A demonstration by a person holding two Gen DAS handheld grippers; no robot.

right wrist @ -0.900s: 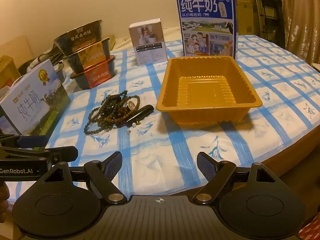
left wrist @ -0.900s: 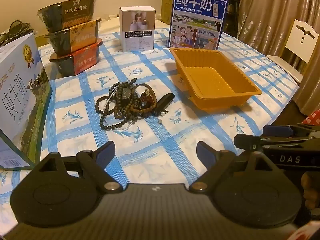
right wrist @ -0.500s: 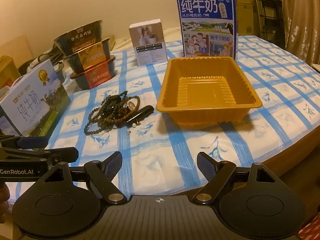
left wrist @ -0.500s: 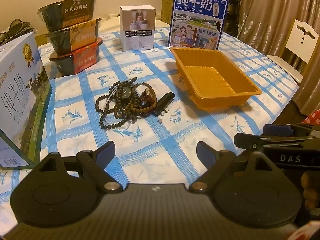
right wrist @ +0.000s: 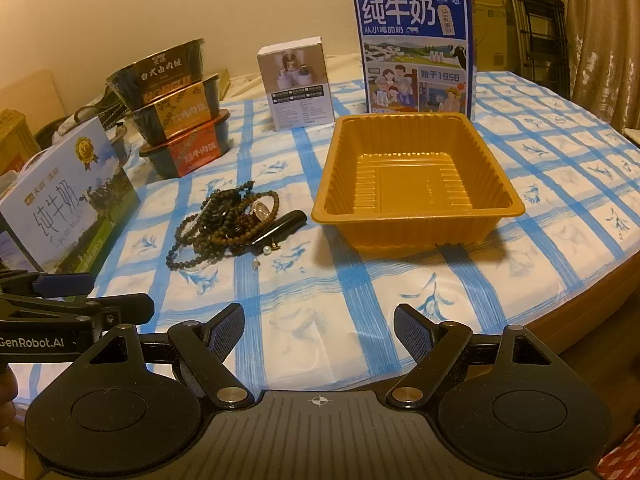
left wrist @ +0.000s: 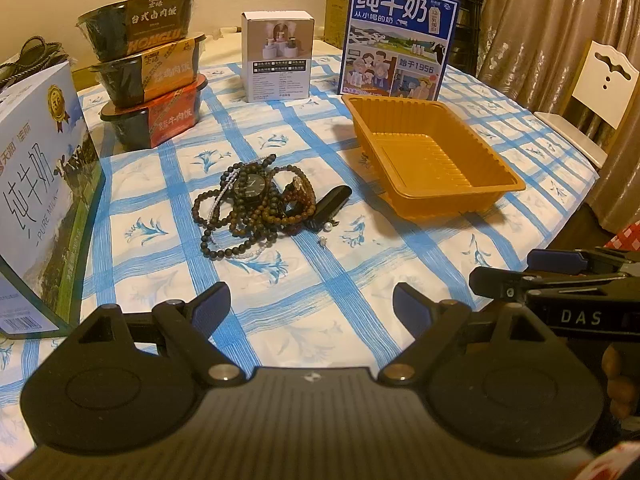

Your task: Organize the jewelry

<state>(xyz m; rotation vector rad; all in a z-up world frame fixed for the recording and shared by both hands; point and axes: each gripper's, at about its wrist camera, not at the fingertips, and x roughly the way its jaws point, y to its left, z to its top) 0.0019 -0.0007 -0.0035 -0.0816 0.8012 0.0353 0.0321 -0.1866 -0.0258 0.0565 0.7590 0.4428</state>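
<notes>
Since all the jewelry (left wrist: 256, 204) is in one tangled pile on the table, the job has not really started yet. Dark bead bracelets (right wrist: 224, 224) are looped over each other, and a watch (left wrist: 249, 184) with a round black face lies on top. A small black stick-shaped thing (left wrist: 330, 204) rests against the pile on the side nearer the tray. Two tiny pearl bits (left wrist: 325, 234) sit on the cloth just beside the pile. I cannot tell if they are earrings or loose beads.

Near the pile, but not touching it, sits a yellow plastic tray (right wrist: 496, 184). Nothing is in it. I think the jewelry is meant to go in there, so every piece is left to move.

Both tools are held low at the near edge of the table, pointing down at a slant. On the left gripper (left wrist: 311, 308) the two fingers are spread wide apart with nothing between them. The right gripper (right wrist: 319, 330) is the same, wide apart and holding nothing. Neither one is touching the pile or the tray.

Farther out, on the blue and white checked tablecloth (left wrist: 360, 276), stand two milk boxes (left wrist: 398, 40), a small white box (left wrist: 278, 56) and a stack of three food bowls (left wrist: 148, 68). They are well apart from the pile.
</notes>
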